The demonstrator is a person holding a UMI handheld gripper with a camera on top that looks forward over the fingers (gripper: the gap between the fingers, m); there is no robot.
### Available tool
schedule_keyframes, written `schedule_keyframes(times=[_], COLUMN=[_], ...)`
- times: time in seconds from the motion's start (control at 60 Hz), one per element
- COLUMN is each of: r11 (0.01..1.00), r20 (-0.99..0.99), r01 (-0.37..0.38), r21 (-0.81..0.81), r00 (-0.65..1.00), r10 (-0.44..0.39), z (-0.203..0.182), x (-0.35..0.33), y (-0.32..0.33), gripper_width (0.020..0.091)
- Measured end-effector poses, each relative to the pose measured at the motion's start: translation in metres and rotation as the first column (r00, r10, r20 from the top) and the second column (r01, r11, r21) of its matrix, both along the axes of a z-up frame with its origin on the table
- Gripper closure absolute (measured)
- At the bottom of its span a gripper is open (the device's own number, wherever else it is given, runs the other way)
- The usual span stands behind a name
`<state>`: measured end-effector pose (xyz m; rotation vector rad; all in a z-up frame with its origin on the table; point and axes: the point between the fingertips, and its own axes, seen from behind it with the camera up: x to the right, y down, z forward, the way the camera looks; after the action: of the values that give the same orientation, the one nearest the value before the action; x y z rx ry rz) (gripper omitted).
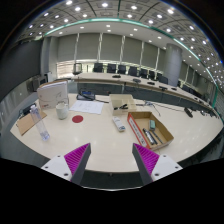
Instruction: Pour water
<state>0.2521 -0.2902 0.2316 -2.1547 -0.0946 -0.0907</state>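
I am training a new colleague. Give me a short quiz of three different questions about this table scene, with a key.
1. True or false: the gripper is shut on the bottle.
2. Which lies nearer to the gripper's fingers? A) the open cardboard box B) the row of chairs at the far side of the table
3. Fill in: the white cup stands ______ the fingers, not between them.

Key
1. False: the fingers are open, nothing is between them.
2. A
3. beyond
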Motion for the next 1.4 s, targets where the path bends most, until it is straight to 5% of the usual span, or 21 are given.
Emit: schedule_keyframes(times=[0.267,0.65,1.05,1.133,1.217,1.4], r11=[0.998,0.986,0.986,0.98,0.974,0.973], r20=[-0.026,-0.078,-0.141,-0.127,-0.111,-0.138], r01=[-0.064,-0.166,-0.078,-0.084,-0.058,-0.03], r21=[-0.016,0.02,0.146,0.182,0.217,0.227], r00=[0.998,0.983,0.985,0.986,0.99,0.989], r10=[0.063,0.167,0.099,0.108,0.084,0.063], z=[-0.024,-0.084,-0.148,-0.155,-0.153,-0.15], x=[-0.081,-0.305,-0.422,-0.43,-0.427,-0.425], y=[0.011,0.032,0.148,0.168,0.18,0.184], gripper_width=[0.0244,0.0245,0.026,0.0339,0.059,0.0715])
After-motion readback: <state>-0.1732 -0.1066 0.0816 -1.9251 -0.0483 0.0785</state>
